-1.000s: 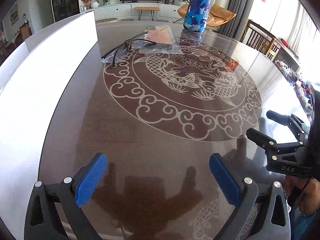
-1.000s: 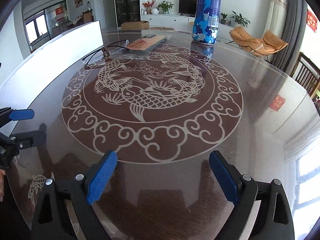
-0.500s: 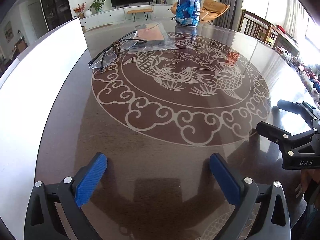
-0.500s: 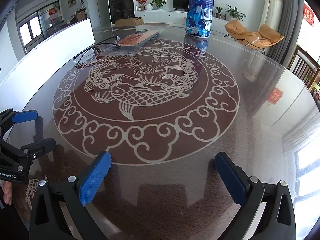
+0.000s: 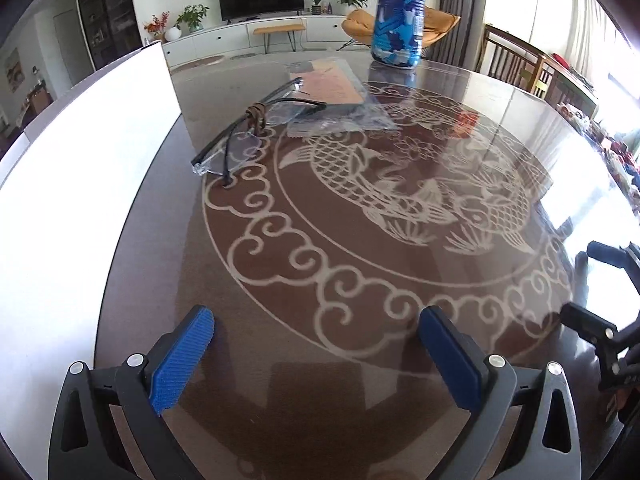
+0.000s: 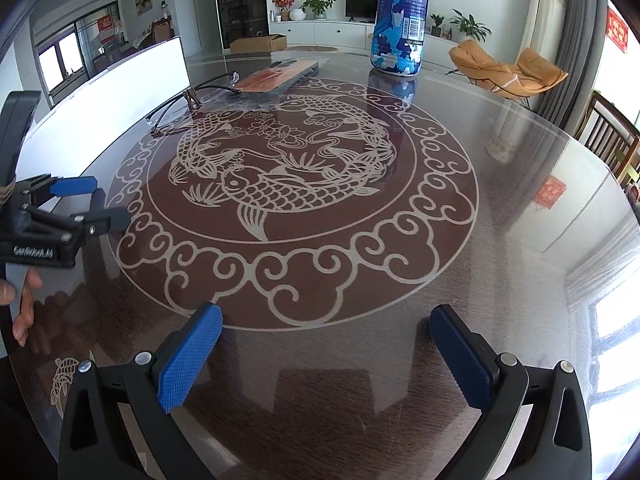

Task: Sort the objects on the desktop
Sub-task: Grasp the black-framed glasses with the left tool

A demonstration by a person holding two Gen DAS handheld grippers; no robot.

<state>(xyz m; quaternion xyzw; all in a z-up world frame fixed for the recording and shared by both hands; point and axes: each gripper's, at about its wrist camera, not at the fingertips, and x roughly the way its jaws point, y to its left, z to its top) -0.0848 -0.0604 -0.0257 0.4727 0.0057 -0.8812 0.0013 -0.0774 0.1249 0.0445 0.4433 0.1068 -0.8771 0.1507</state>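
Now both tools, left (image 5: 316, 354) and right (image 6: 326, 354), sit nearer the glasses (image 5: 256, 128).

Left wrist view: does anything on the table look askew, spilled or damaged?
Nothing spilled or broken. The glasses lie unfolded, one end overlapping the clear bag holding a flat packet. The bottle stands upright. Both tongs are open and empty.

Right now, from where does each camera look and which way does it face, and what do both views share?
Left wrist: sits on the left claw, open, low over the table, facing the glasses; the right claw shows at right.
Right wrist: sits on the right claw, open, facing the blue can; the left claw and fingers show at left.
Shared: glasses, can, packet, white board.
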